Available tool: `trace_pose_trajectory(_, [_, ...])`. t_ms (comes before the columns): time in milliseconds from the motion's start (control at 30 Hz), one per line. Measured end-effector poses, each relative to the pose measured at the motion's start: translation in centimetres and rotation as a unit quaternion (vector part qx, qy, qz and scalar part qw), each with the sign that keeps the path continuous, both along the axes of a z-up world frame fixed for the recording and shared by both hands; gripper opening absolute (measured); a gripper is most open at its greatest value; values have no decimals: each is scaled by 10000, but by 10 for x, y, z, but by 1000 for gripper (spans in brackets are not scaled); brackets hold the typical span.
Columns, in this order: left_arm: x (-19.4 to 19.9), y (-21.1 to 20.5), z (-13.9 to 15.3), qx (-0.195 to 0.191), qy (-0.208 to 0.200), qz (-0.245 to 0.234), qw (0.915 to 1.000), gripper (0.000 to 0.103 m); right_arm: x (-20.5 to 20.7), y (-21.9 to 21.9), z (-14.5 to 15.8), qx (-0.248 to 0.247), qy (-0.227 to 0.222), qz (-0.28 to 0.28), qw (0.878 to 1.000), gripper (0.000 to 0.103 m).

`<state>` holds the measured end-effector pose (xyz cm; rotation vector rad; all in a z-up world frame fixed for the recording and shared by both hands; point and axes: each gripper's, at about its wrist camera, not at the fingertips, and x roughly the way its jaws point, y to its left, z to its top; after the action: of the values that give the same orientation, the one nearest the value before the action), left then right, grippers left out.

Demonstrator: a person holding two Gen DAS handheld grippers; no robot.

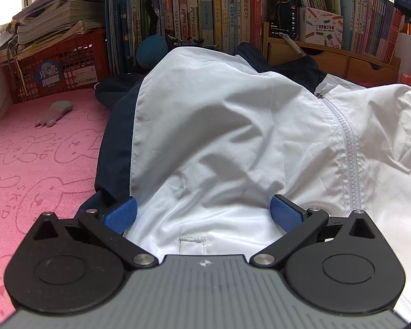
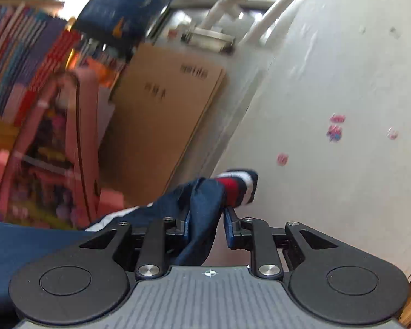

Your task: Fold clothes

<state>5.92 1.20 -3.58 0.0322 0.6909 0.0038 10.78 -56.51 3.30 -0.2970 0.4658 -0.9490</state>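
On the pink mat [image 1: 41, 148], one jacket [image 1: 233, 137]: left gripper [image 1: 202, 213] spread wide, right gripper [image 2: 205, 224] clamped on its sleeve [image 2: 205, 200].

Bright daylight, fisheye-bent edges — left view sharp, right view motion-blurred.

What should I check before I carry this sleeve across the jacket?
1. Right gripper has the navy sleeve between its jaws: ok.
2. Striped cuff pokes out past the fingertips: ok.
3. Grip firm: cannot tell, the right pad looks apart from the cloth.
4. Left gripper wide open around the white jacket front, not pinching: ok.
5. Zipper closed along the front: ok.
6. Jacket flat: not ok, it is wrinkled.
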Motion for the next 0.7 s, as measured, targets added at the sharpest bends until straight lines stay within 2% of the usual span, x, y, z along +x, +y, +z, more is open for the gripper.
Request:
trace_pose_trajectory(33, [0,0,0,0,0,1,10000,103,1,-5,-9,166,246,-13,9996,48])
trace_pose_trajectory(67, [0,0,0,-5,1,1,10000,103,-2,-1,-16,206,358,80,9991,60])
trace_pose_trajectory(100, [0,0,0,-4,1,0,10000,103,-6,5,-19,182,387,225,9988,79])
trace_pose_trajectory(133, [0,0,0,-3,0,0,10000,103,-11,13,-20,157,427,400,9982,88])
trace_pose_trajectory(233, [0,0,0,-1,-1,-2,10000,103,-23,46,-8,366,487,1030,9928,88])
trace_pose_trajectory(300, [0,0,0,0,-2,-3,10000,103,-32,75,10,796,313,1730,9812,88])
trace_pose_trajectory(367, [0,1,0,0,-3,-4,10000,103,-38,117,26,1311,135,2610,9563,88])
trace_pose_trajectory(433, [0,1,0,-1,-3,-7,10000,103,-35,164,36,1681,219,3504,9211,88])
trace_pose_trajectory(500, [0,1,0,-3,-3,-7,10000,103,-29,217,35,1823,421,4219,8871,88])
trace_pose_trajectory(533, [0,1,0,-4,-4,-7,10000,103,-25,243,33,1856,511,4512,8714,88])
trace_pose_trajectory(667, [0,1,0,-17,-2,-9,10000,103,-2,354,11,2001,932,5254,8217,88])
trace_pose_trajectory(700, [0,2,0,-24,-1,-9,10000,103,2,375,5,1987,1041,5346,8148,88])
